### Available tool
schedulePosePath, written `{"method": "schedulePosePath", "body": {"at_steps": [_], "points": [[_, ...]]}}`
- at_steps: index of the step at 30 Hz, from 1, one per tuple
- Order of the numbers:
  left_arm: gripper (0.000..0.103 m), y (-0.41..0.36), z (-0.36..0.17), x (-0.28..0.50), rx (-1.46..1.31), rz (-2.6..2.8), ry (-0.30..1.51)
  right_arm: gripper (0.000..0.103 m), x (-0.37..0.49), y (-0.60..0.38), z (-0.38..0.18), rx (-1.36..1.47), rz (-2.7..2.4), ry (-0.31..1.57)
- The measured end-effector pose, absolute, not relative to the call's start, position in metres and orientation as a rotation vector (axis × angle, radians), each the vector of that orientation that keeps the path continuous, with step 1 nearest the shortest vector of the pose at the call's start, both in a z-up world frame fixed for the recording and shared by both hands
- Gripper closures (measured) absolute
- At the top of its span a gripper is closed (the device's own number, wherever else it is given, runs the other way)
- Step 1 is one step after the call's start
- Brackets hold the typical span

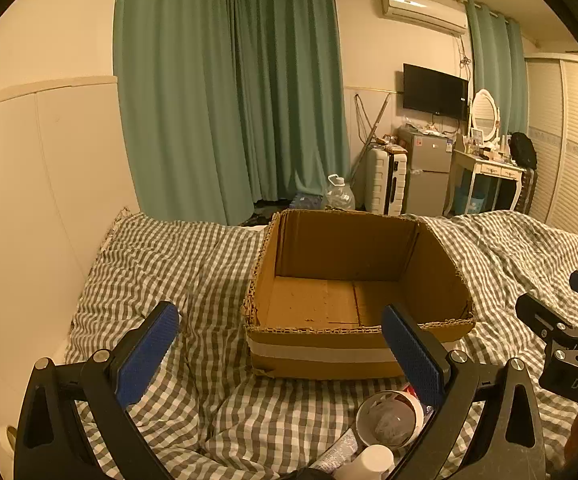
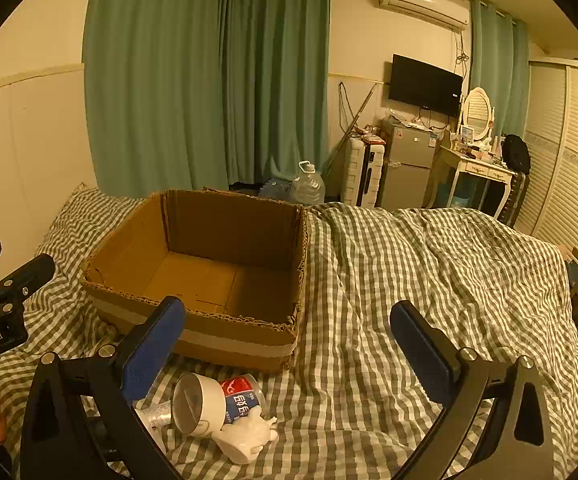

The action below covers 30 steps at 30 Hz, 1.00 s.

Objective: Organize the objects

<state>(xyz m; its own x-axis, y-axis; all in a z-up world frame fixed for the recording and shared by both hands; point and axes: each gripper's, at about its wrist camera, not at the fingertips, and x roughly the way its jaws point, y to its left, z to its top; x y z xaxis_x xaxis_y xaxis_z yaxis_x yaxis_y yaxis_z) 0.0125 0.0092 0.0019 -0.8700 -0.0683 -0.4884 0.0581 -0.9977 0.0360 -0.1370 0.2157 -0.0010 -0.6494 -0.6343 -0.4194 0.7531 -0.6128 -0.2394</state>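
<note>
Nearest to me, both tools are spread as wide as they go and carry nothing. The left gripper (image 1: 281,352) hangs over the checked bedcover (image 1: 177,264), and the right gripper (image 2: 289,344) is beside it, also tilted down a little. Between the blue pads I see only cloth and cardboard.

Just under them lies a small heap of things to organize: a white cup (image 2: 201,404) on its side with the mouth toward me, a tube with a red and blue label (image 2: 245,396) touching it, a white figurine (image 2: 249,438), and something in clear crinkled plastic (image 2: 159,418) partly hidden behind my left finger. What this last thing is, I cannot tell.

Just behind the heap stands the open cardboard box (image 2: 225,340), empty, with a torn, uneven rim.

I judge the risks as follows. The things touch each other, so closing on the cup could push the tube or roll the figurine away. The soft, wrinkled cover gives no firm support, and a finger can catch the cloth. The two grippers are close together and may collide.

Farther back are the green curtains (image 1: 229,100).
</note>
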Motion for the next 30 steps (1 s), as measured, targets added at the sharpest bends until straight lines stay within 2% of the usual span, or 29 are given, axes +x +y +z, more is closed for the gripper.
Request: {"method": "schedulePosePath", "body": {"at_steps": [30], "points": [[0.000, 0.0080, -0.0022, 0.0112, 0.784, -2.962, -0.019, 0.000, -0.1362, 0.2140, -0.0070, 0.382, -2.198, 0.518]]}}
